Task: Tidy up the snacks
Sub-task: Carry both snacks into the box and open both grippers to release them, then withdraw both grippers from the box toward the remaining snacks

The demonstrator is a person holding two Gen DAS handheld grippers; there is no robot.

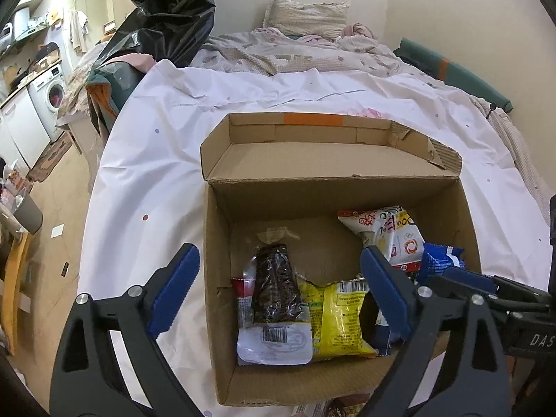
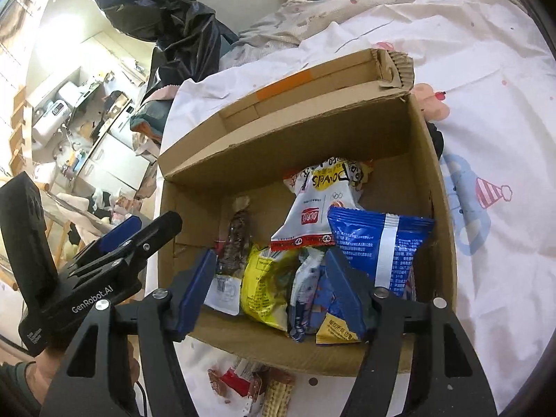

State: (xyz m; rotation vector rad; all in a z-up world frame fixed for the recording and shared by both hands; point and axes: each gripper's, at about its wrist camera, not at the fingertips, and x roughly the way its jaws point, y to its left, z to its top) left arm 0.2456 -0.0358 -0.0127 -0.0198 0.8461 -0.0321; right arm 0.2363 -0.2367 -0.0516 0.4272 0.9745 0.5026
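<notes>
The left gripper [image 1: 278,292] is seen spread wide above the near rim of an open cardboard box [image 1: 222,312], one finger outside the left wall and one over the contents, with nothing pinched. The right gripper [image 2: 271,292] is likewise parted, its pads flanking a yellow packet [image 2: 267,288] and small blue-and-white sachets [image 2: 305,299] without pressing them. Inside the box, set on a white bedsheet [image 1: 149,160], a dark chocolate-coloured snack in clear wrap [image 1: 276,285] is laid at 9 o'clock, a blue bag [image 2: 378,243] at 3 o'clock, and a white-and-red pouch [image 2: 312,205] is propped toward 12 o'clock. Loose wafers [image 2: 274,392] are left outside the near wall at 6 o'clock.
</notes>
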